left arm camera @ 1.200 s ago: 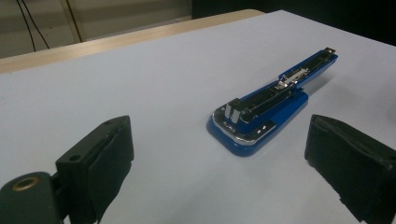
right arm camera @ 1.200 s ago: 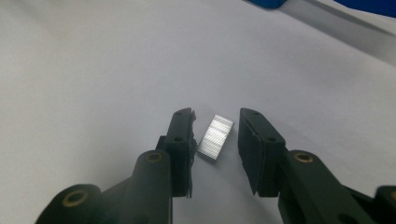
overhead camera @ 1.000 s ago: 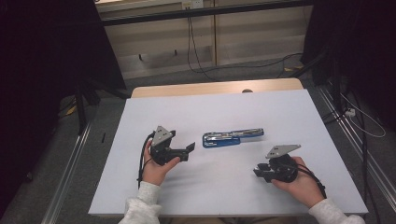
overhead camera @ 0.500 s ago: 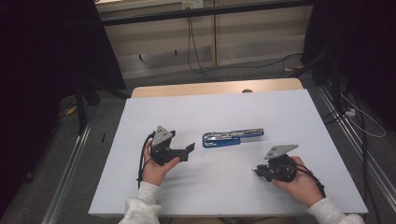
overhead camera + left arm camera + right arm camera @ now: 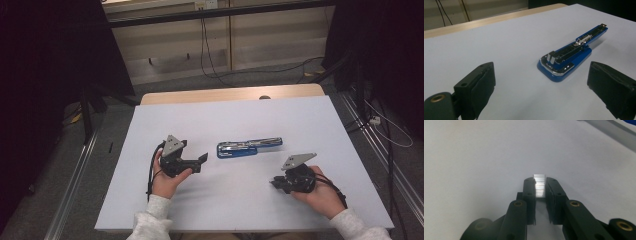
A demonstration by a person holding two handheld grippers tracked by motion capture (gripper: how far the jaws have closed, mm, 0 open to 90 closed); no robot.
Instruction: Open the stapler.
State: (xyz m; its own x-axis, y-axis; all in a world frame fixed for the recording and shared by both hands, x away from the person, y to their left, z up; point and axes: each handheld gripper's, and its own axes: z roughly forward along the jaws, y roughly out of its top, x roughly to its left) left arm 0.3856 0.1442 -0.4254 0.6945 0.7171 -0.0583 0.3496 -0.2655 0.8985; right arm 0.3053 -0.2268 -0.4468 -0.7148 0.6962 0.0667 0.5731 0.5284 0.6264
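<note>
A blue stapler (image 5: 249, 147) lies opened flat at the middle of the white table, its metal staple channel facing up (image 5: 571, 56). My left gripper (image 5: 201, 160) rests on the table just left of it, jaws spread wide and empty, pointing at the stapler (image 5: 541, 85). My right gripper (image 5: 274, 183) sits at the front right, low over the table. It is shut on a shiny strip of staples (image 5: 539, 185) pinched between its two fingers (image 5: 529, 192).
The white table top (image 5: 210, 120) covers a wooden table (image 5: 225, 93) whose far edge shows behind it. Cables run across the floor beyond and to the right. Metal rails flank the table on both sides.
</note>
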